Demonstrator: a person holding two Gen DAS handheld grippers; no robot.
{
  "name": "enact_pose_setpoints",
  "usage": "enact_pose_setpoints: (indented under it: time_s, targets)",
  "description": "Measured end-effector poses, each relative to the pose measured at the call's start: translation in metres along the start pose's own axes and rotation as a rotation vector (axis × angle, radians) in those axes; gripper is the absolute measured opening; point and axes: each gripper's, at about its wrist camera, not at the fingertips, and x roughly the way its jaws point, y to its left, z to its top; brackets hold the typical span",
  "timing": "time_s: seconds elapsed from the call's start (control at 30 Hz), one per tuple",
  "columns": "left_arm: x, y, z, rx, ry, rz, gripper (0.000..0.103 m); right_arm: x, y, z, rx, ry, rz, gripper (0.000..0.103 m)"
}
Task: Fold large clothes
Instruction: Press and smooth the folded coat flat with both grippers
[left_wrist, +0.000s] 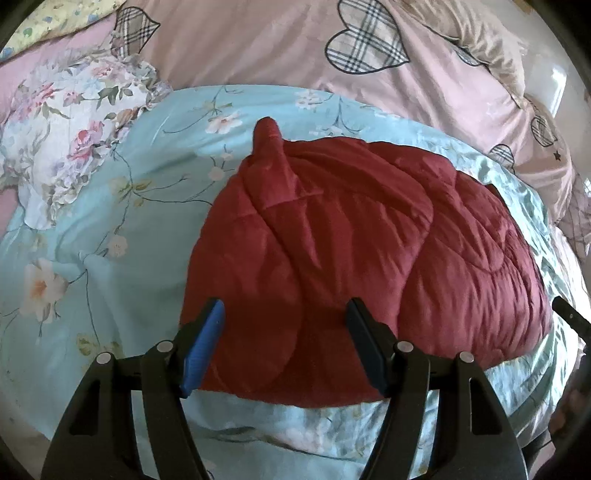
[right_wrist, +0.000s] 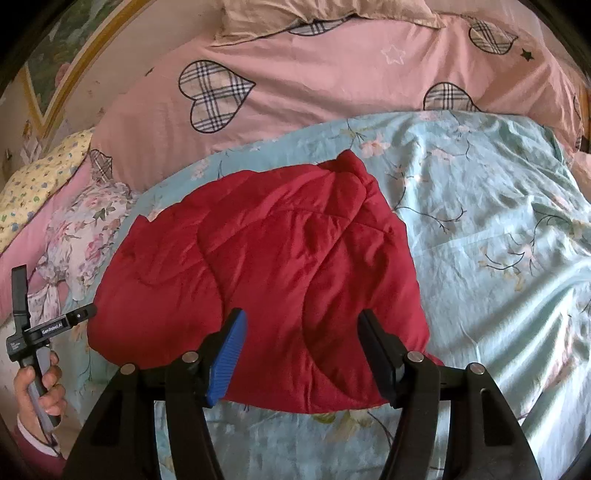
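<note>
A dark red quilted jacket (left_wrist: 332, 236) lies in a folded bundle on the light blue floral quilt (left_wrist: 110, 206). A pointed bit of fabric sticks up at its far edge. My left gripper (left_wrist: 284, 314) is open and empty, hovering over the jacket's near edge. In the right wrist view the same jacket (right_wrist: 266, 266) lies on the quilt (right_wrist: 498, 221). My right gripper (right_wrist: 301, 325) is open and empty above its near edge. The left gripper (right_wrist: 33, 325) shows at the far left, held in a hand.
A pink sheet with plaid hearts (left_wrist: 258, 48) covers the bed beyond the quilt. A floral pillow (left_wrist: 74, 122) lies at the left, a beige pillow (right_wrist: 314, 14) at the head. The right gripper's tip (left_wrist: 569, 317) shows at the right edge.
</note>
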Motion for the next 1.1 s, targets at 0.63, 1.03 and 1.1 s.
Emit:
enact_pose_setpoints:
  time_s: [0.63,1.03,1.1]
  targets:
    - [0.008,-0.043,-0.007,0.085,0.026,-0.071,0.073,0.015,0.039,-0.01,-0.109,0.024,-0.016,0.066]
    - [0.01,-0.06,-0.004,0.11,0.026,-0.067,0.08,0.041,0.073,-0.01,-0.229,0.056,-0.088,0.073]
    - [0.013,-0.064,-0.003,0.121,0.027,-0.046,0.08,0.048,0.071,-0.009,-0.227,0.071,-0.097,0.074]
